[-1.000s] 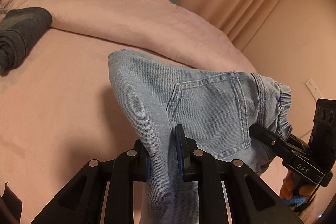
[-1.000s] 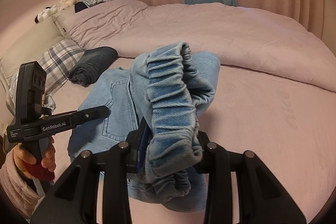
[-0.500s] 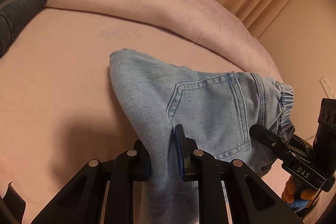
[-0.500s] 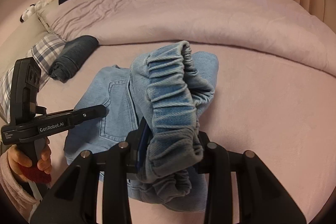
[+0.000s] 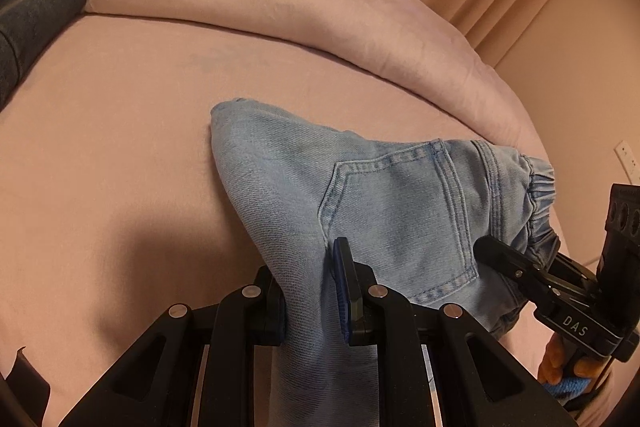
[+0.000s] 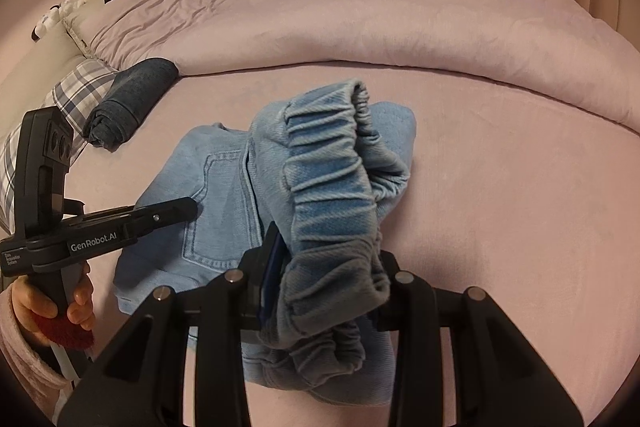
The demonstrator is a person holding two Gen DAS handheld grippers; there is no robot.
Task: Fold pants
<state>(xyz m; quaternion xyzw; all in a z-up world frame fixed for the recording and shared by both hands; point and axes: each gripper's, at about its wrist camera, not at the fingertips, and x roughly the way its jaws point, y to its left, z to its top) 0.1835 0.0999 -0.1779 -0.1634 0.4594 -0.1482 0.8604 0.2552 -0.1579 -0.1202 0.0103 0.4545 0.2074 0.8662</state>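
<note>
Left wrist view: I look forward along the left gripper [image 5: 310, 291], close above the bed [image 5: 120, 131], facing the duvet [image 5: 280, 3] at 12 o'clock. The right gripper [image 5: 484, 253] enters at 4 o'clock.

Right wrist view: I look forward along the right gripper [image 6: 328, 279], equally close, with the left gripper [image 6: 188, 205] at 9 o'clock.

Shared by both: the pants [image 5: 380, 195] [image 6: 224, 195], the bed [image 6: 500, 187], the duvet [image 6: 360, 15] and the dark folded garment [image 5: 28, 23] [image 6: 128, 103].

Both are clamped down right now. Left hand-held gripper [image 5: 310, 291] has its jaws closed tight on denim, held low and pointing forward. Right hand-held gripper [image 6: 328, 291] is pinched shut on a bunched elastic edge. Bare fingers [image 6: 78, 301] wrap the left handle.
</note>
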